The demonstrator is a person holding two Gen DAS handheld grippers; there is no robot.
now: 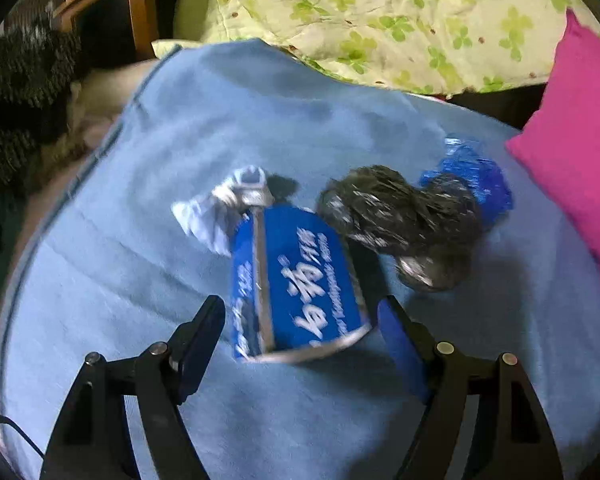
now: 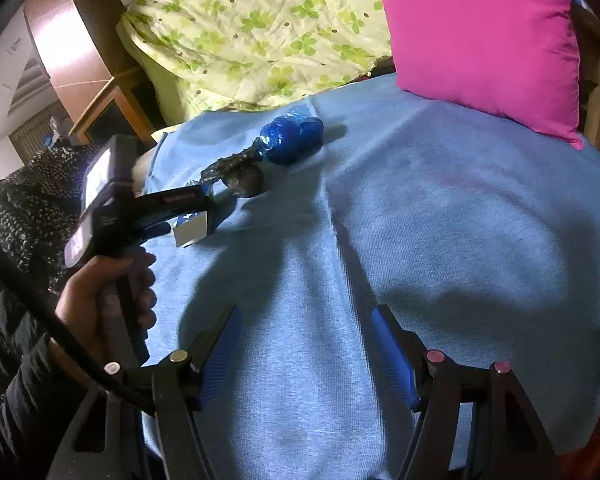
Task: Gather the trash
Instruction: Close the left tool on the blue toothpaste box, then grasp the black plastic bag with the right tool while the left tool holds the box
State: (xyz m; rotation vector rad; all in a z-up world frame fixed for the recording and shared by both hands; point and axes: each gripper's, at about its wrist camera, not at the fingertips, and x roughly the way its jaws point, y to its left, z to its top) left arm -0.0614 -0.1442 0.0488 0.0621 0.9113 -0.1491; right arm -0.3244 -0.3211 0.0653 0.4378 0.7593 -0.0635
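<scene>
A blue carton with white lettering (image 1: 296, 284) lies on the light blue blanket (image 1: 140, 184). My left gripper (image 1: 300, 312) is open, its jaws on either side of the carton's near end without gripping it. A crumpled white tissue (image 1: 228, 204) lies at the carton's far end. A black crumpled plastic bag (image 1: 400, 220) and a blue one (image 1: 472, 176) lie to the right of it. In the right wrist view my right gripper (image 2: 304, 316) is open and empty above bare blanket (image 2: 440, 220). The left gripper (image 2: 188, 204), the black bag (image 2: 240, 176) and the blue bag (image 2: 292, 136) show at far left.
A pink pillow (image 2: 480, 36) lies at the far right of the bed. A green floral quilt (image 2: 252, 28) is bunched along the far side. A wooden cabinet (image 1: 112, 4) stands beyond the bed's left end. A dark speckled garment (image 1: 16, 80) hangs at the left.
</scene>
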